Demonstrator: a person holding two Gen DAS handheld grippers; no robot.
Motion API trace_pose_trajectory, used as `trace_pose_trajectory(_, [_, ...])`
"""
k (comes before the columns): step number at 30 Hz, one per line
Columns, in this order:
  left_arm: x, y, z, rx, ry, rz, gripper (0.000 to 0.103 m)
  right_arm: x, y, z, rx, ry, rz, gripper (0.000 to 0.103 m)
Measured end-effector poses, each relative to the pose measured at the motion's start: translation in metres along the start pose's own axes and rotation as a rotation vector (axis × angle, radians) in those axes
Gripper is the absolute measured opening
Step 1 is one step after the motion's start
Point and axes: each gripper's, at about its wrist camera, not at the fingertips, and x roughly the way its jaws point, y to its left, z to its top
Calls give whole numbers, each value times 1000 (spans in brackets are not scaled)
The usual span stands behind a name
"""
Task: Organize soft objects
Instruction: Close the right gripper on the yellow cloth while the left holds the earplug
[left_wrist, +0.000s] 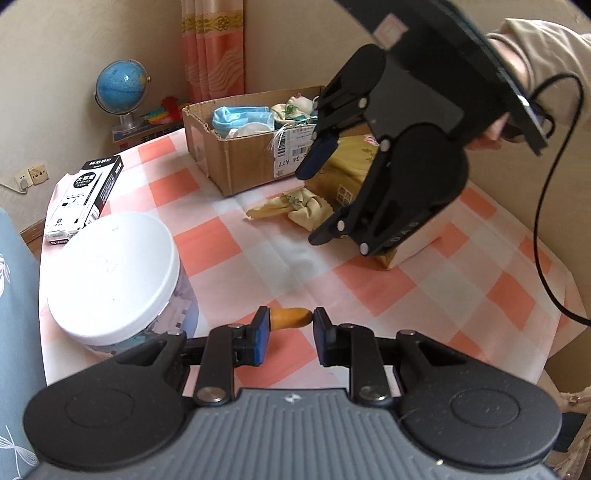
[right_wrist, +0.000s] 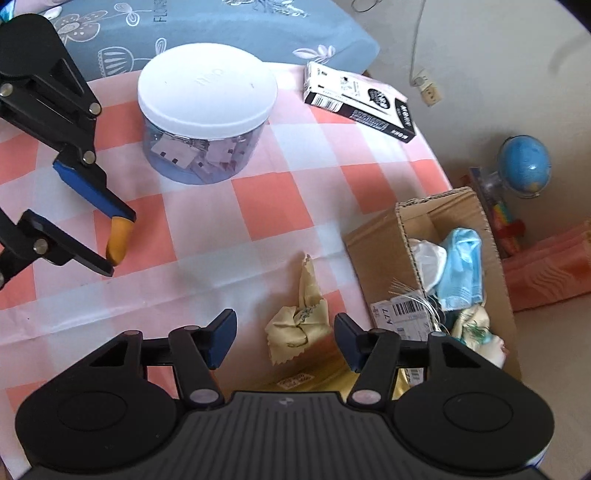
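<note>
A: Why does the left hand-held gripper (left_wrist: 287, 328) clench the orange piece (left_wrist: 290, 318) at lower centre?

B: To carry it. The right hand-held gripper (right_wrist: 285, 334), unclenched, straddles the yellow cloth (right_wrist: 301, 325) beside the cardboard box (right_wrist: 380, 251) on the bench (right_wrist: 280, 206).

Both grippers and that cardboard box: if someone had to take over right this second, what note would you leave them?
Left gripper: shut on a small orange soft piece, held above the checked tablecloth.
Right gripper: open, nothing held, jaws either side of the crumpled yellow cloth on the table beside the cardboard box.
Done: the box already holds a blue face mask, a white item and another embroidered cloth.
Left: grip the yellow cloth and put it in the box, then probably the orange piece too.
</note>
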Motion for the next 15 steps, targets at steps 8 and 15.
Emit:
trace_pose_trajectory(8, [4,2,-1,-7,10,2,23,15,-13,2,1,21,40,60])
trace_pose_trajectory(15, [5,3,-1,-6,16,8,23,23,-15,3,-13,31,42,54])
